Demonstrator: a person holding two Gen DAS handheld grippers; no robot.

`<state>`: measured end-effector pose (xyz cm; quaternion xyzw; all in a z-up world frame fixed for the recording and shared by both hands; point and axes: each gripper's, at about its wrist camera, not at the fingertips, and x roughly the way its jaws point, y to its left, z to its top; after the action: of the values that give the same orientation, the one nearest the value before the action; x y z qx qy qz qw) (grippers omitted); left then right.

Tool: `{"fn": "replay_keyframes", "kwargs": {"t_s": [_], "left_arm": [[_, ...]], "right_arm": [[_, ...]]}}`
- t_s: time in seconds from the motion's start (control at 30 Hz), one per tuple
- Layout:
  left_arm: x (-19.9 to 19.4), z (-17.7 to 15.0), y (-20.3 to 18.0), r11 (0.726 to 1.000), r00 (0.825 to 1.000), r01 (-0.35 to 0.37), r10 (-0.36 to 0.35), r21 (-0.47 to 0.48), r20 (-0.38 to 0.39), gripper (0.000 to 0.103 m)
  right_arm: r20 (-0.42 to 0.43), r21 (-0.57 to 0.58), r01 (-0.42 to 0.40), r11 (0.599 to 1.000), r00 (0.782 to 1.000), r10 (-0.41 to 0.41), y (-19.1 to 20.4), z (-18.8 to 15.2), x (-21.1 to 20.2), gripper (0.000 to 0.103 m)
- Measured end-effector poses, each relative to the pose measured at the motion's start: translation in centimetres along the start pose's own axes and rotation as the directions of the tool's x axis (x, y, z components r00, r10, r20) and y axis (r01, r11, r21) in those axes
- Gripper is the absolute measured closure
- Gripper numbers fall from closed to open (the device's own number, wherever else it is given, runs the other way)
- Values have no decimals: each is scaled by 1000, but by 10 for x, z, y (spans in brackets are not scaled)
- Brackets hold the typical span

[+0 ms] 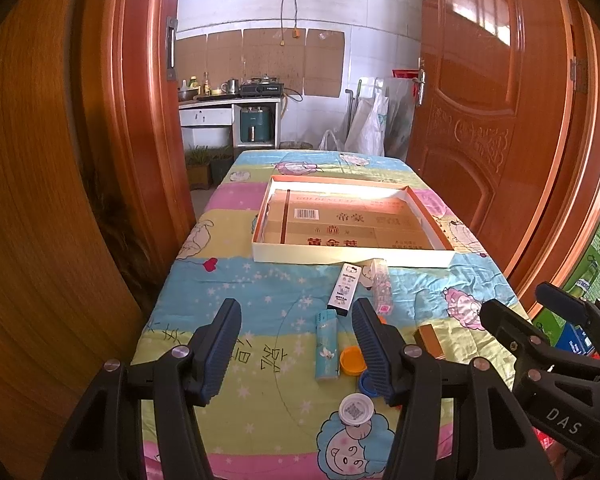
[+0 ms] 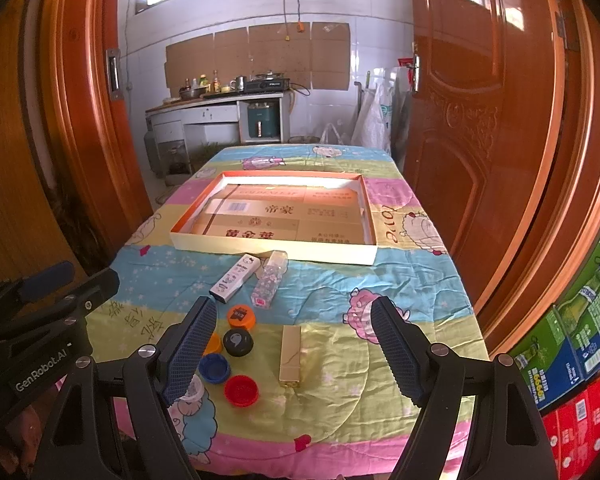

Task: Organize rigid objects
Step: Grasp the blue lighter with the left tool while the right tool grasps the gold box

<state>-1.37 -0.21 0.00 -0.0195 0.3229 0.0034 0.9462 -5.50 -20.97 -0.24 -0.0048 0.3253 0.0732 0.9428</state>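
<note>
A shallow white tray (image 1: pixel 352 257) lined with cardboard lies mid-table; its front wall also shows as the tray (image 2: pixel 272 250) in the right wrist view. In front of it lie a white cartoon box (image 1: pixel 344 289) (image 2: pixel 236 278) and a clear patterned box (image 1: pixel 382 286) (image 2: pixel 270 278). Nearer are a teal lighter (image 1: pixel 326 346), a gold box (image 2: pixel 291 354), and orange (image 2: pixel 242 316), black (image 2: pixel 238 342), blue (image 2: pixel 215 367) and red (image 2: pixel 241 390) caps. A white QR cap (image 1: pixel 355 409) lies closest. My left gripper (image 1: pixel 296 346) is open above the lighter. My right gripper (image 2: pixel 294 346) is open above the gold box. Both are empty.
A cartoon-print quilt (image 2: pixel 400 280) covers the table, with drop-offs on the left, right and near sides. Wooden doors (image 1: pixel 480 120) flank the far end, and a kitchen lies beyond. Coloured cartons (image 2: pixel 580 340) are stacked at the right.
</note>
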Motion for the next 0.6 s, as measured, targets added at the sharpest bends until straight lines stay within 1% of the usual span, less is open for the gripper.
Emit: {"fn": "replay_keyframes", "kwargs": {"t_s": [0.2, 0.33, 0.5, 0.6], "left_arm": [[1, -1, 3, 1000, 1000, 2, -2, -4, -4, 45], [8, -1, 12, 1000, 1000, 10, -10, -18, -13, 45], [24, -4, 23, 999, 999, 24, -26, -32, -48, 45], [39, -8, 22, 998, 995, 60, -60, -11, -79, 45]], "right_arm": [[-3, 3, -2, 1000, 1000, 2, -3, -2, 1, 22], [-8, 5, 9, 1000, 1000, -9, -8, -5, 6, 22], [-45, 21, 12, 1000, 999, -11, -14, -12, 20, 22], [-76, 29, 12, 1000, 997, -10, -16, -17, 34, 22]]}}
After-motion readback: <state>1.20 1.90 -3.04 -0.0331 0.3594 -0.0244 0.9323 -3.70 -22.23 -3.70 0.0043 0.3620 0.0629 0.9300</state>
